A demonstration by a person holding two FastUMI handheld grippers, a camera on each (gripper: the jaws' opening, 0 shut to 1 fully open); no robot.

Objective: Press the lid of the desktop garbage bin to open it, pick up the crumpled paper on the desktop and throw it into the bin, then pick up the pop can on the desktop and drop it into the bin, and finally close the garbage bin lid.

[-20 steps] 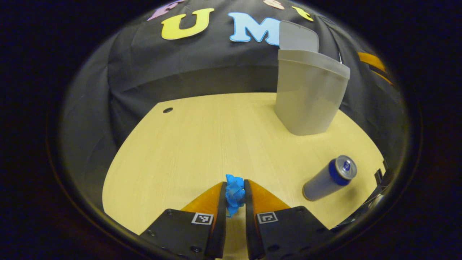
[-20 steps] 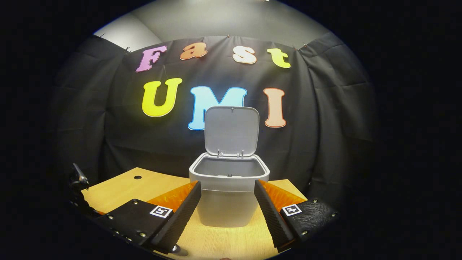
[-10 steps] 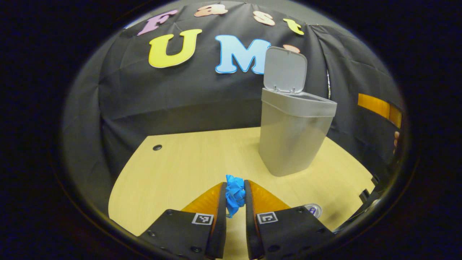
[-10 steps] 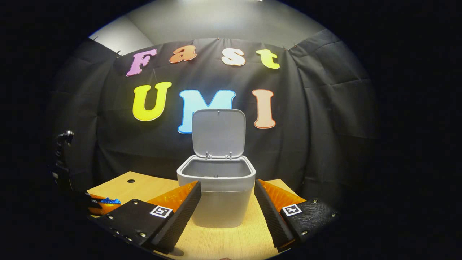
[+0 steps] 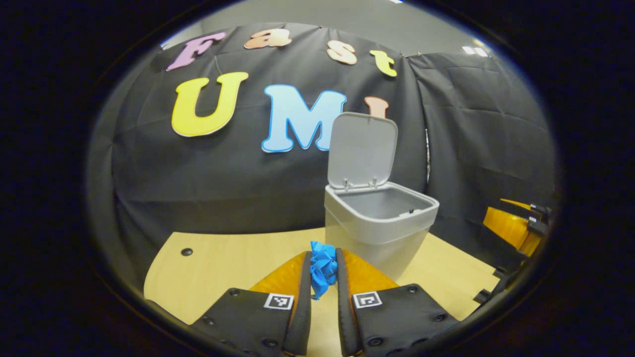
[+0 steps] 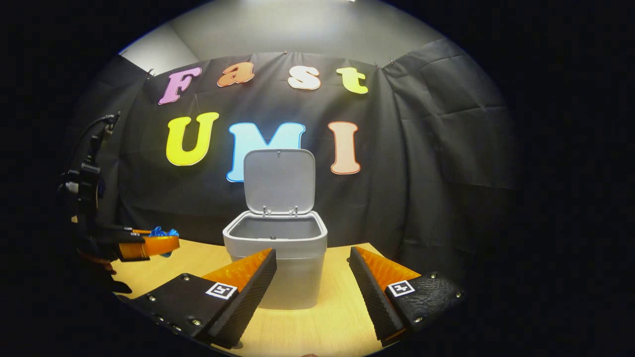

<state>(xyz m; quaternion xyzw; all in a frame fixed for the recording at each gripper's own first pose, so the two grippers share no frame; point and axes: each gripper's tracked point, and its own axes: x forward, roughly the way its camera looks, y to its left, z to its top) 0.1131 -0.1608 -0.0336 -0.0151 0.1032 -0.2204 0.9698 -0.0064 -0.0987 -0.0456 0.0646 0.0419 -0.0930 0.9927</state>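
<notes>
Already my left gripper (image 5: 323, 270) had its jaws clamped on the crumpled paper (image 5: 323, 266), raised toward the open bin (image 5: 379, 225); my right gripper (image 6: 312, 277) waited, jaws apart.

black cloth wall (image 6: 426, 163) behind a pale wood table (image 5: 233, 267), grey ceiling (image 6: 297, 29) above.

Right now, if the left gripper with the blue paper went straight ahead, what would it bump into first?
Probably the grey bin. The left gripper, shut on the paper, points at its front wall, below the rim. Depth is hard to judge.
</notes>
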